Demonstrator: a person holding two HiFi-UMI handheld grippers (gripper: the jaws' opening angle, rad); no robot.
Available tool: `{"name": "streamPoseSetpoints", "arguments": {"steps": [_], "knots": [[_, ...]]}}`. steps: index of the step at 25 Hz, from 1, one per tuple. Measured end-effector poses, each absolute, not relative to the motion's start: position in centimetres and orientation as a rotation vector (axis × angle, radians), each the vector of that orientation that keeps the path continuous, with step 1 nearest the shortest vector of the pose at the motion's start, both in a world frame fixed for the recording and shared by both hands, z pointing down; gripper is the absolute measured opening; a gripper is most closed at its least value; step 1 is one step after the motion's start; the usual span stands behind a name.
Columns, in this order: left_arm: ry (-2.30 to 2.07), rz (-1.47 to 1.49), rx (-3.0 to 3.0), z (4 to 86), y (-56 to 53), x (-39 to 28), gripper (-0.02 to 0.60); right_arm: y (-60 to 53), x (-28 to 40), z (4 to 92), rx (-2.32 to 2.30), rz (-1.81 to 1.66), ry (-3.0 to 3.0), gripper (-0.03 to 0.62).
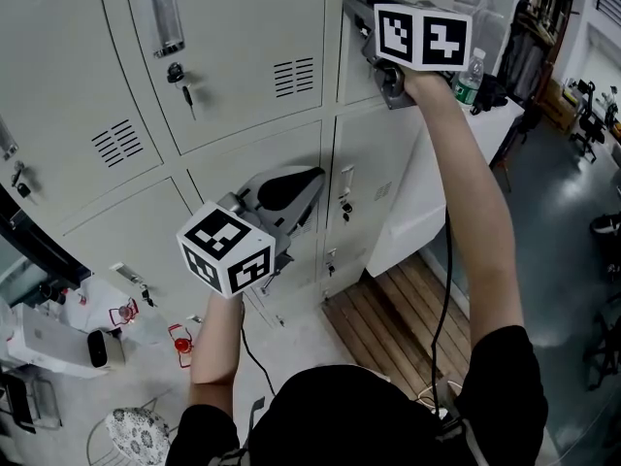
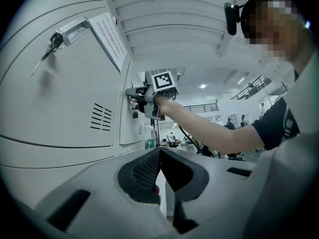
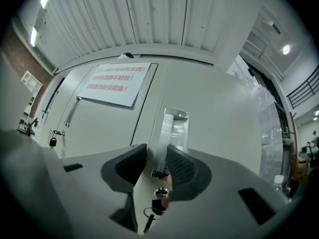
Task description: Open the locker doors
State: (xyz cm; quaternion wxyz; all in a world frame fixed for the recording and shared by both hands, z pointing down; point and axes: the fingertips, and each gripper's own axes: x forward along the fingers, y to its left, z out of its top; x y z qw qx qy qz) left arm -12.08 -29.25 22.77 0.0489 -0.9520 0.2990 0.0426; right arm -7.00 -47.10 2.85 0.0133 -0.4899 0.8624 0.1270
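- Left gripper: its two jaws are pressed together and empty, in front of the lower lockers.
- Right gripper: its two jaws stand apart, straddling one metal handle.
- The upper locker door is shut, with one key below the handle. It is beside the white desk edge.

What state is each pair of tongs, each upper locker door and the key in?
Left tongs, shut, empty.
Right tongs, open, astride the shiny metal door handle.
Grey metal upper right locker door, closed.
Grey metal upper middle locker door, closed.
Small dark key, inserted in the lock under that handle.
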Motion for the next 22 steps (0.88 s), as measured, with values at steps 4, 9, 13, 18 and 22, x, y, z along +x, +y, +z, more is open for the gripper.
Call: {"name": "streamPoseSetpoints", "arguments": {"steps": [4,9,13,18,22], "knots": [[0.899,0.126,-2.903,22.8,-29.0,-11.5,0.017,-46.4,-6.5,2.7,-1.505,0.378,2.682,0.133],[0.879,0.124,-2.913,22.8,-28.7,-10.6,0.017,-45.3,-5.7,2.7,-1.481,0.379,2.683,0.133],[0.863,0.122,-2.915,22.8,-28.5,-9.8,0.017,-44.2,-4.8,2.7,-1.463,0.378,2.67,0.133],[0.83,0.114,-2.922,22.9,-28.2,-8.5,0.017,-42.6,-3.5,2.5,-1.499,0.458,2.644,0.137],[0.795,0.113,-2.933,23.0,-28.0,-7.2,0.017,-41.3,-2.3,2.5,-1.525,0.521,2.622,0.137]]}}
